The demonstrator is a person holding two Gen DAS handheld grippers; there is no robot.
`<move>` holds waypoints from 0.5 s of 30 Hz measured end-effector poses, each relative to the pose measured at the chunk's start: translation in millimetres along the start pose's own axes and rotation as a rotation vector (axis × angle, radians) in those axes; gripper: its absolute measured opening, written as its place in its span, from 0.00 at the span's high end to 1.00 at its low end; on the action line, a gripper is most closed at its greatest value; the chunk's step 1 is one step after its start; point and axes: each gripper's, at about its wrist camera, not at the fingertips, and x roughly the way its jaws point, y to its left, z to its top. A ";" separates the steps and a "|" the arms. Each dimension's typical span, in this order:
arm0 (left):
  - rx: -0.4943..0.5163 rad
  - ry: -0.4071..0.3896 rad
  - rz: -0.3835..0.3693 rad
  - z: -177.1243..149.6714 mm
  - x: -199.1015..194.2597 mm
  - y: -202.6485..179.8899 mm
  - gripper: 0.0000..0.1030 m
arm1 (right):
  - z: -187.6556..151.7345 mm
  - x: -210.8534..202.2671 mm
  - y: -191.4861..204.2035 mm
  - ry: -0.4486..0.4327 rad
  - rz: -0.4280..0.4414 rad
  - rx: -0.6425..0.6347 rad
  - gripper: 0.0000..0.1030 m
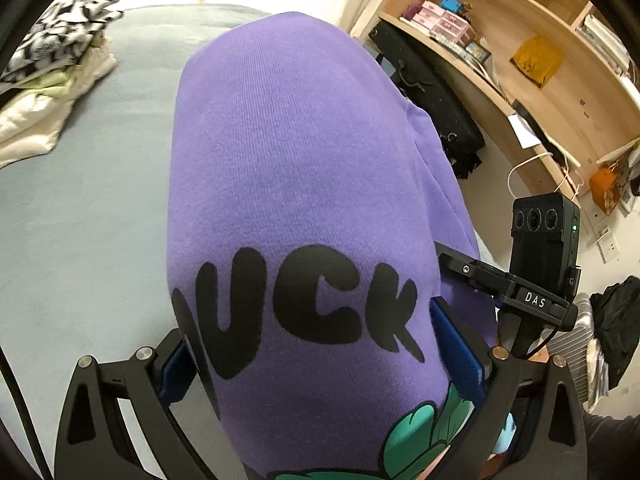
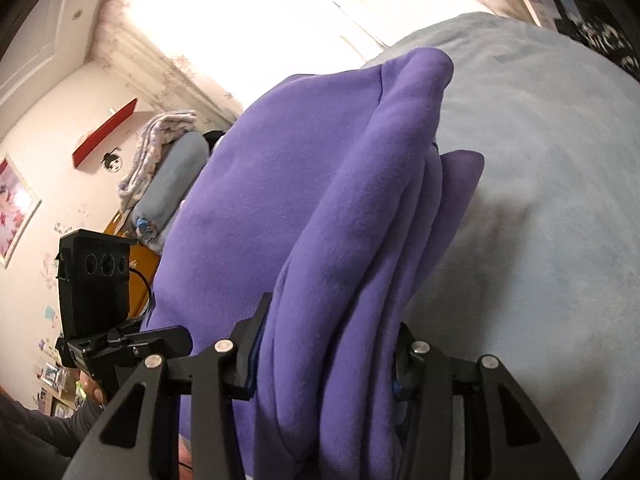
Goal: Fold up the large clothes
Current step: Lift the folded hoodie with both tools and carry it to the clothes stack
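Observation:
A purple sweatshirt (image 1: pixel 288 168) with black letters and a green print fills the left wrist view, folded into a thick bundle held above a pale blue bed (image 1: pixel 80 220). My left gripper (image 1: pixel 316 360) is shut on the bundle, its blue pads pressing both sides. In the right wrist view the same sweatshirt (image 2: pixel 320 216) shows as several stacked purple layers. My right gripper (image 2: pixel 324 356) is shut on those layers. Both sets of fingertips are hidden by cloth.
A pile of folded clothes (image 1: pixel 52 76) lies at the bed's far left. A wooden shelf unit (image 1: pixel 520 48) and black bags (image 1: pixel 436 100) stand to the right. A rolled blanket (image 2: pixel 168 176) lies at the bed's left end.

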 end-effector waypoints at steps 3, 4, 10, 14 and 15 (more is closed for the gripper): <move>-0.023 -0.017 -0.003 -6.2 -38.4 14.2 0.02 | 2.5 4.5 31.7 0.002 0.017 -0.035 0.56; -0.029 -0.026 -0.002 -7.5 -49.8 18.4 0.02 | 3.8 6.2 41.8 0.001 0.025 -0.045 0.56; -0.047 -0.096 0.022 -8.7 -125.2 43.8 0.02 | 16.1 25.2 103.5 0.008 0.087 -0.104 0.56; -0.057 -0.138 0.052 2.0 -166.7 68.0 0.02 | 33.5 50.0 145.2 0.007 0.130 -0.131 0.56; -0.058 -0.151 0.060 6.5 -178.2 75.4 0.02 | 38.4 56.5 154.0 0.006 0.139 -0.137 0.56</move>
